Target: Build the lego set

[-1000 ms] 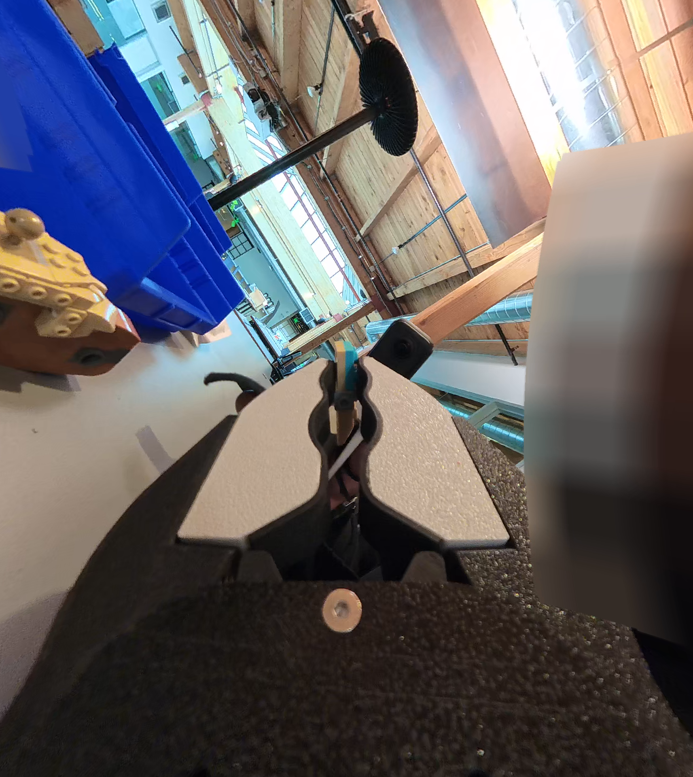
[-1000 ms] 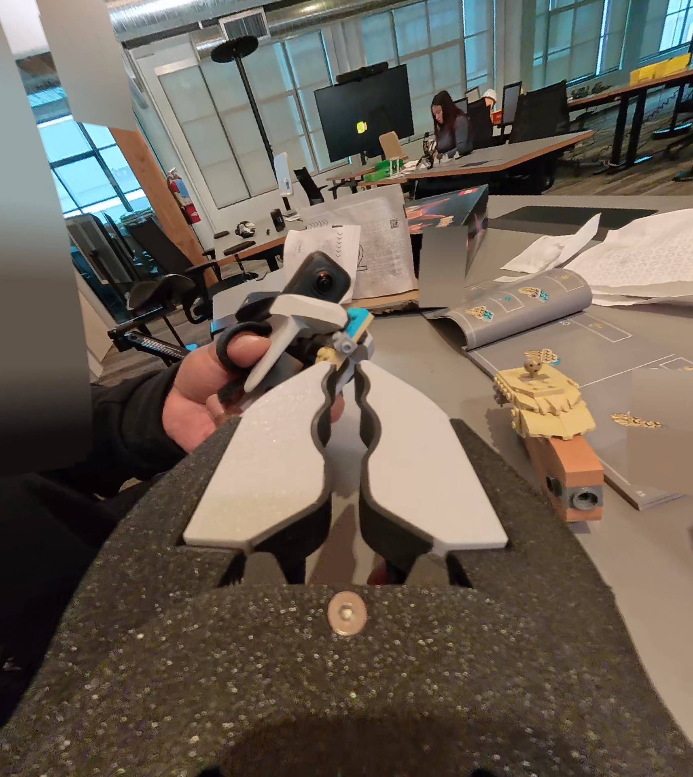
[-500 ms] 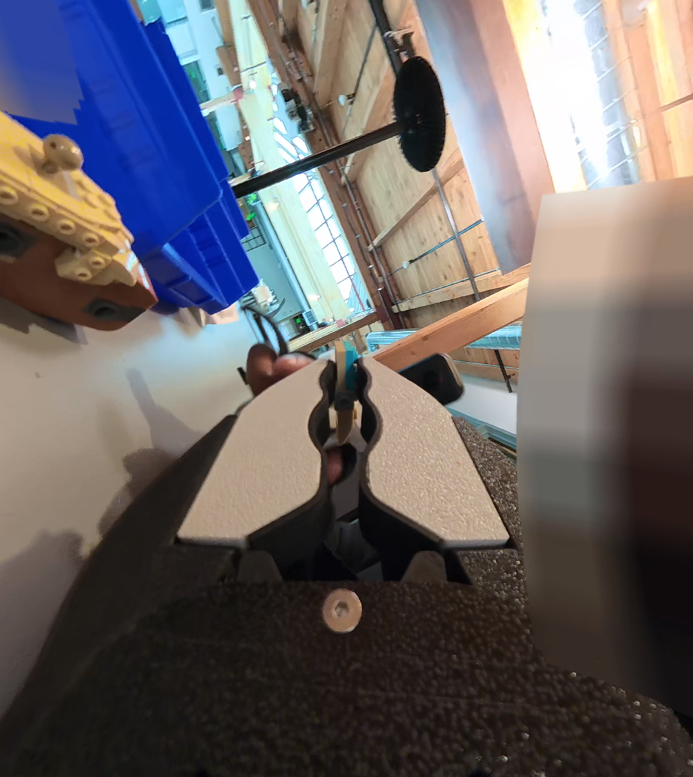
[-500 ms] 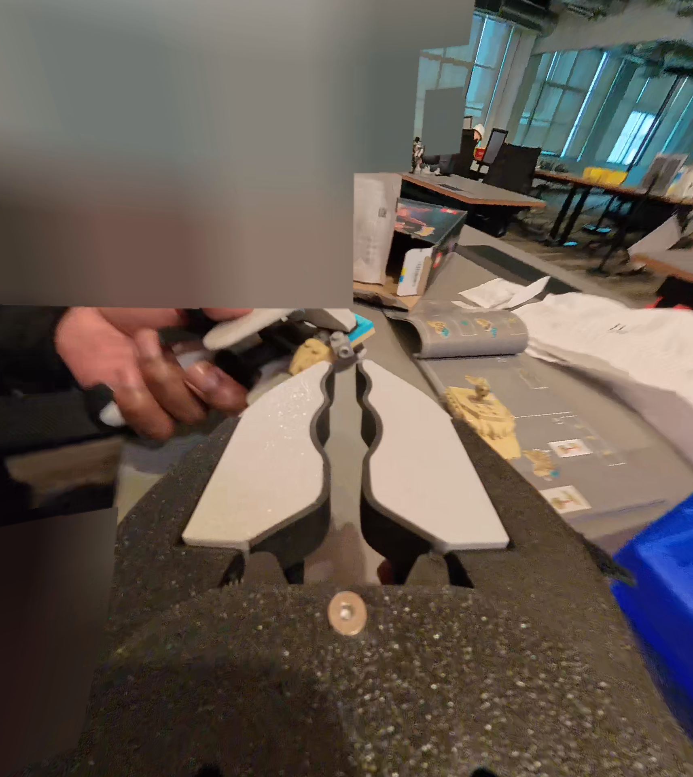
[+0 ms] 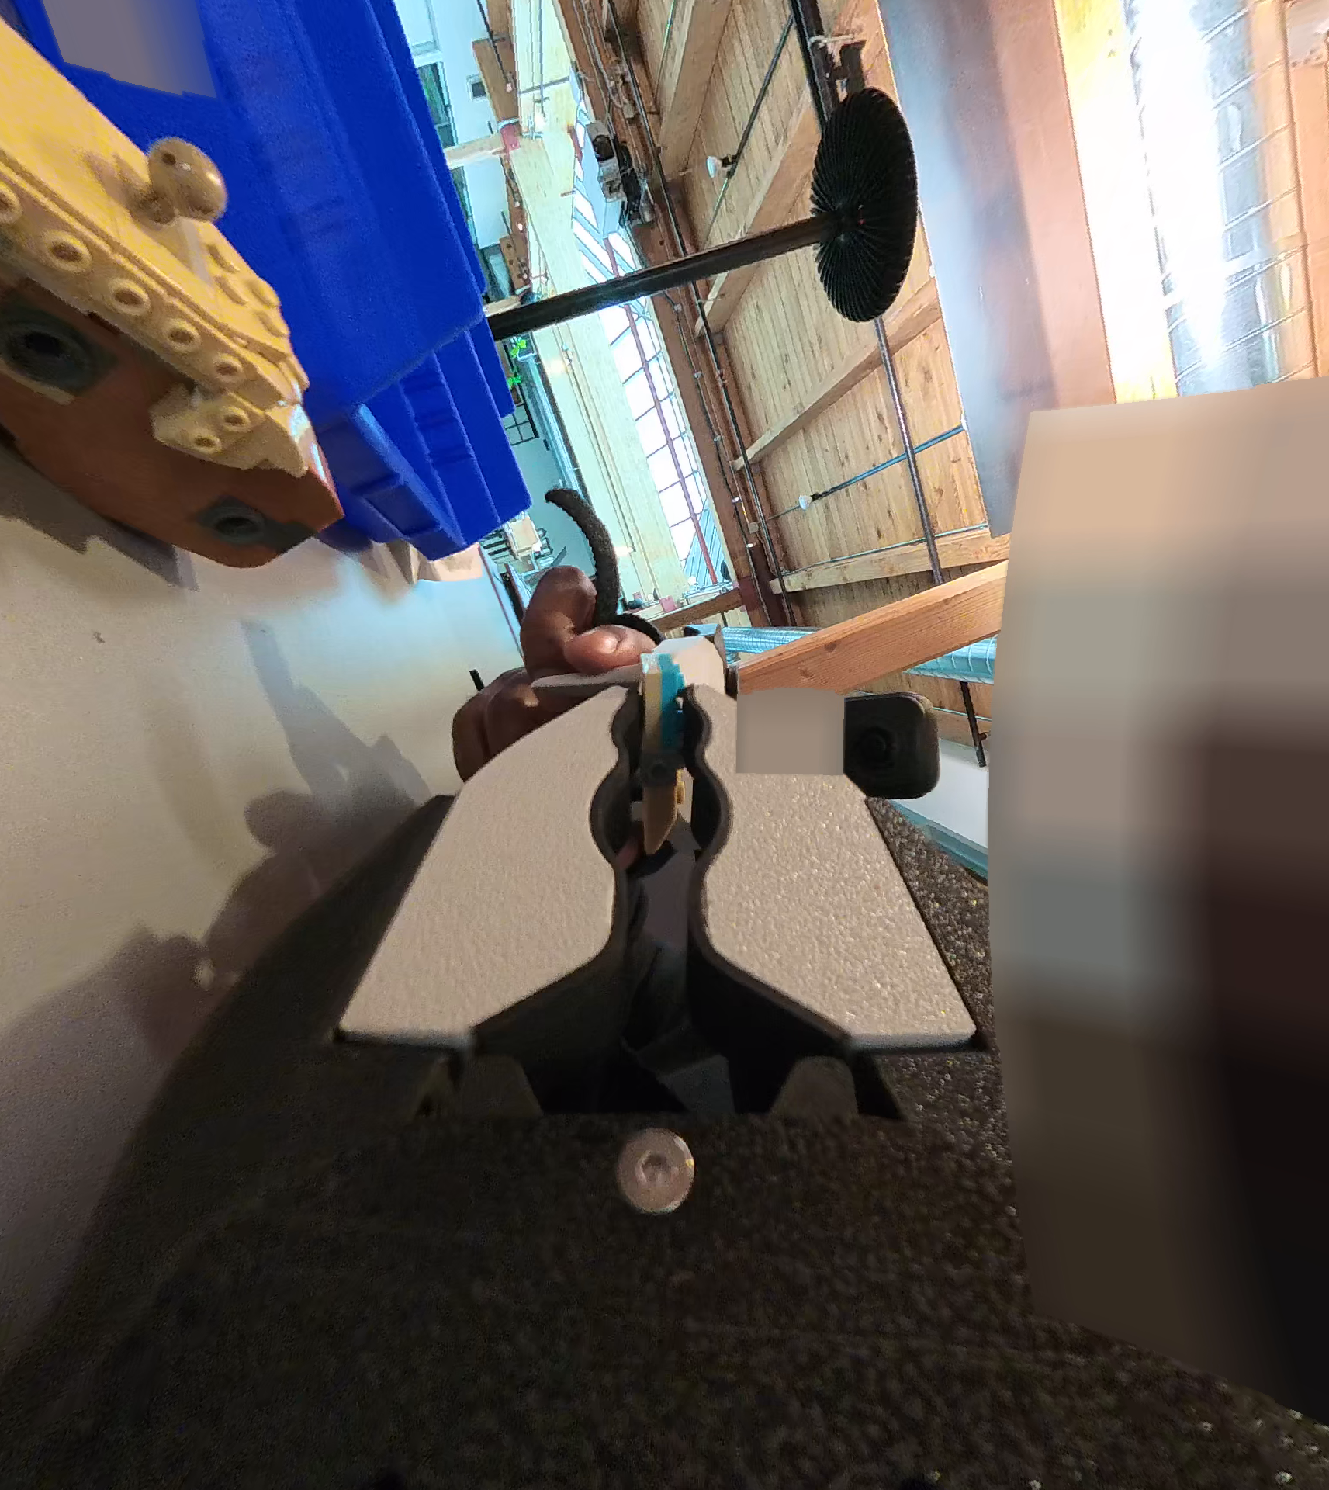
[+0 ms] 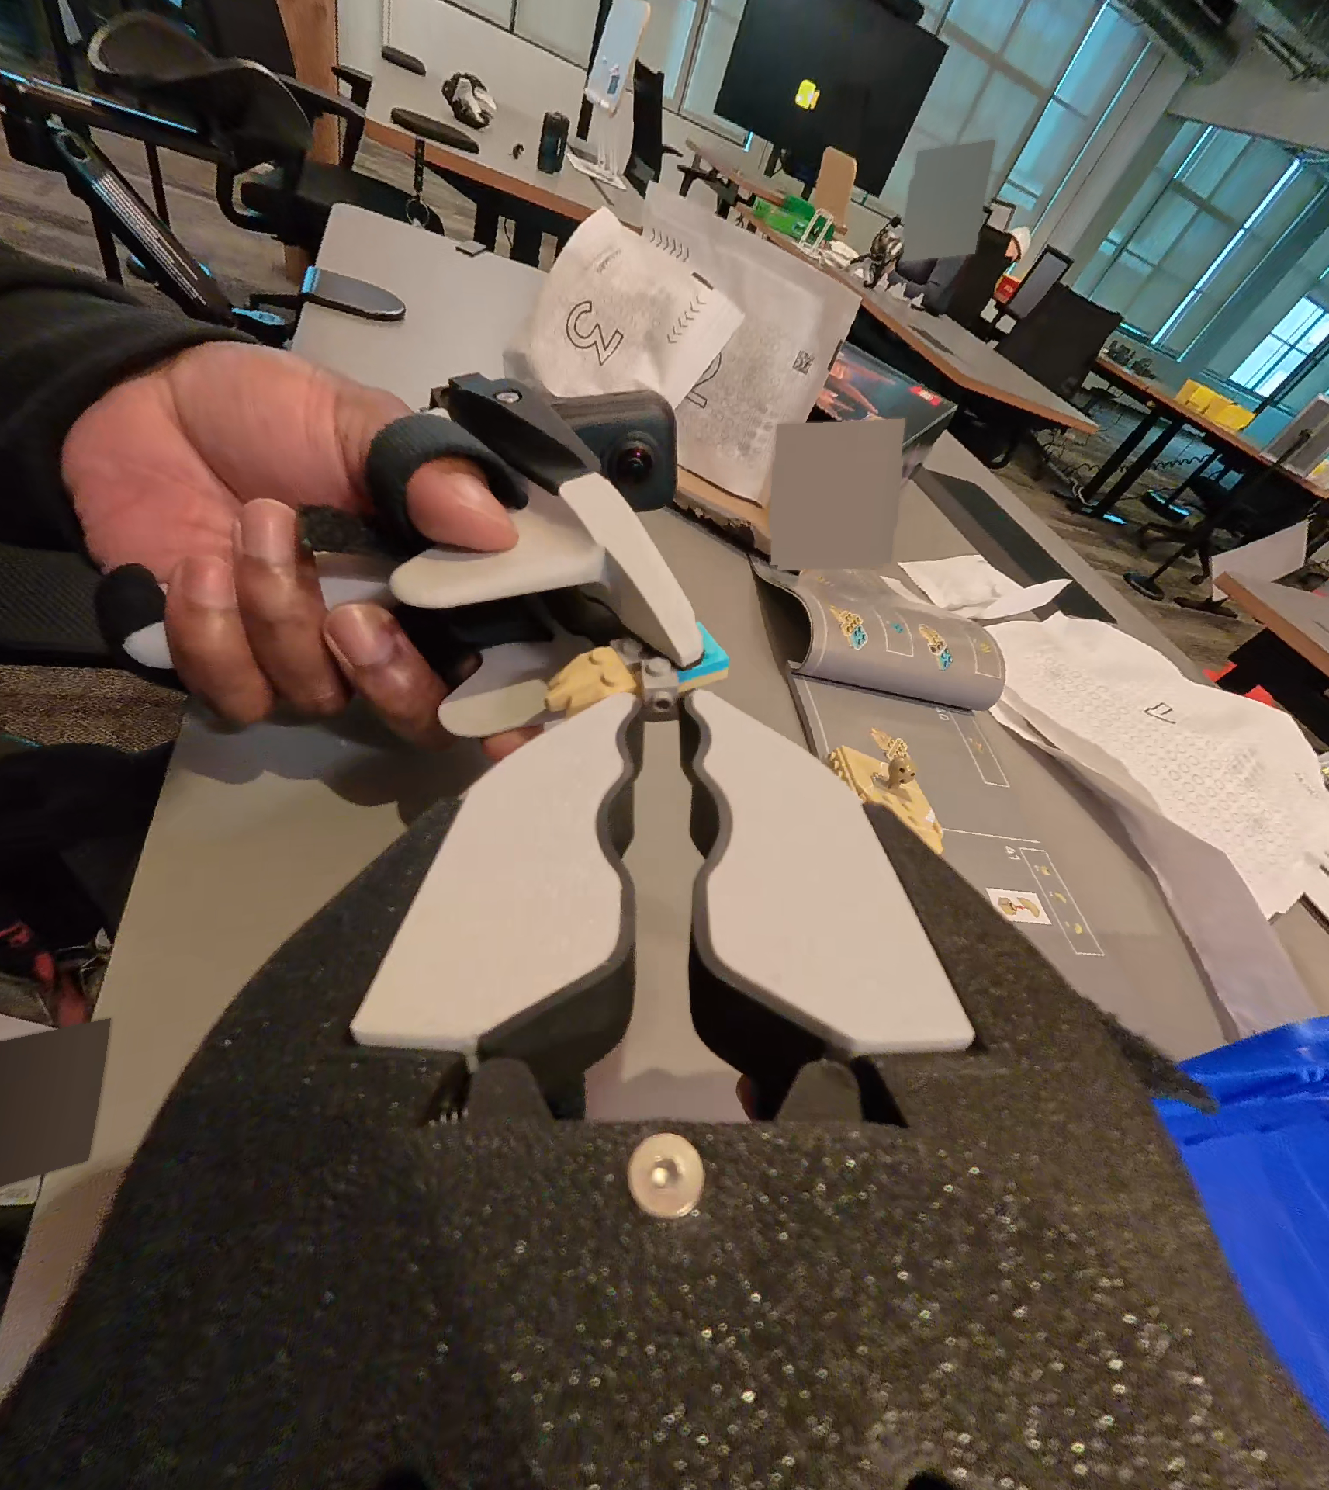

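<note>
A small lego assembly (image 6: 629, 677) of a tan wedge, a grey brick and a teal plate is held in the air between both grippers. My right gripper (image 6: 661, 701) is shut on its grey brick. My left gripper (image 6: 677, 669), held by a hand, clamps the teal and tan plate from above and below. In the left wrist view my left gripper (image 5: 661, 709) is shut on the same assembly (image 5: 661, 726), seen edge-on. The tan and brown main model (image 5: 105, 322) stands on the table; in the right wrist view the model (image 6: 895, 798) is partly behind my right finger.
An open instruction booklet (image 6: 927, 726) lies on the grey table (image 6: 258, 846). White paper bags (image 6: 1169, 766) lie to the right and behind. Blue bins (image 6: 1306, 1209) stand at the lower right and show in the left wrist view (image 5: 338, 201). Left and right tips are no more than a few centimetres apart.
Both grippers have kept their hold on the small assembly while turning with it. The left wrist view has swung closer to the main model. The right wrist view has swung around over the table.
</note>
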{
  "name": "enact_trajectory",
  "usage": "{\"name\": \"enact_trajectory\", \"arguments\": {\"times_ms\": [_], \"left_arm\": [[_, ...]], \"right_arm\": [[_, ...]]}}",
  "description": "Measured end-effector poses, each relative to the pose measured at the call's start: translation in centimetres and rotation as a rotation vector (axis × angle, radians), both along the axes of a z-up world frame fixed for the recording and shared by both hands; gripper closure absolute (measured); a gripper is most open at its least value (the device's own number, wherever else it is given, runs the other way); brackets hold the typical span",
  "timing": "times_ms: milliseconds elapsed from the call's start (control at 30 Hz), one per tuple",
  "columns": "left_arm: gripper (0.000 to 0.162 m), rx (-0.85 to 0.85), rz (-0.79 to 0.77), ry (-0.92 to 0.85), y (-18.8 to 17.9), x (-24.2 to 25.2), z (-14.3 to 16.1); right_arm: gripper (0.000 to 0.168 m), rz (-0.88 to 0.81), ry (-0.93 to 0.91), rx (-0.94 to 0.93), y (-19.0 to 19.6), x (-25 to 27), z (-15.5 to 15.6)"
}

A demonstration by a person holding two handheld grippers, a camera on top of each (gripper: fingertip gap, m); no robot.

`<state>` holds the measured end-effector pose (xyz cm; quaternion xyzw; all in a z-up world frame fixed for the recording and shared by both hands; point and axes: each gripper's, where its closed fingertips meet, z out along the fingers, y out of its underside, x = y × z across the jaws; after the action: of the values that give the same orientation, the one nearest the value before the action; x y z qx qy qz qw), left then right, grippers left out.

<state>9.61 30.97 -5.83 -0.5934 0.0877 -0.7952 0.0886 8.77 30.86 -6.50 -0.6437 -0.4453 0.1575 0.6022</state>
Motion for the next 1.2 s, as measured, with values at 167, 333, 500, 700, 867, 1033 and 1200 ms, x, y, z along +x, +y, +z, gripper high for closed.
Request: {"name": "enact_trajectory", "arguments": {"times_ms": [167, 333, 500, 700, 867, 1033, 1200], "left_arm": [[0.153, -0.016, -0.022, 0.008, -0.1, 0.1, -0.3], [0.153, -0.03, -0.032, 0.007, -0.2, 0.2, -0.5], [0.153, -0.035, -0.049, 0.006, -0.5, 0.2, -0.7], [0.153, -0.07, -0.052, -0.013, -0.6, 0.4, -0.6], [0.153, -0.114, -0.036, -0.022, -0.4, 0.5, -0.9], [0.153, -0.136, -0.032, -0.026, -0.3, 0.6, -1.1], [0.153, -0.147, -0.021, -0.038, -0.2, 0.7, -1.0]], "right_arm": [[0.161, 0.021, -0.024, -0.009, -0.1, 0.1, -0.3], [0.161, 0.043, -0.054, -0.009, -0.2, 0.1, -0.5], [0.161, 0.072, -0.065, -0.018, -0.5, 0.2, -0.7], [0.161, 0.084, -0.09, -0.007, -0.6, 0.3, -0.7], [0.161, 0.059, -0.129, 0.027, -0.5, 0.4, -0.9], [0.161, 0.052, -0.138, 0.034, -0.5, 0.5, -1.2], [0.161, 0.03, -0.141, 0.063, -0.4, 0.6, -1.1]]}}
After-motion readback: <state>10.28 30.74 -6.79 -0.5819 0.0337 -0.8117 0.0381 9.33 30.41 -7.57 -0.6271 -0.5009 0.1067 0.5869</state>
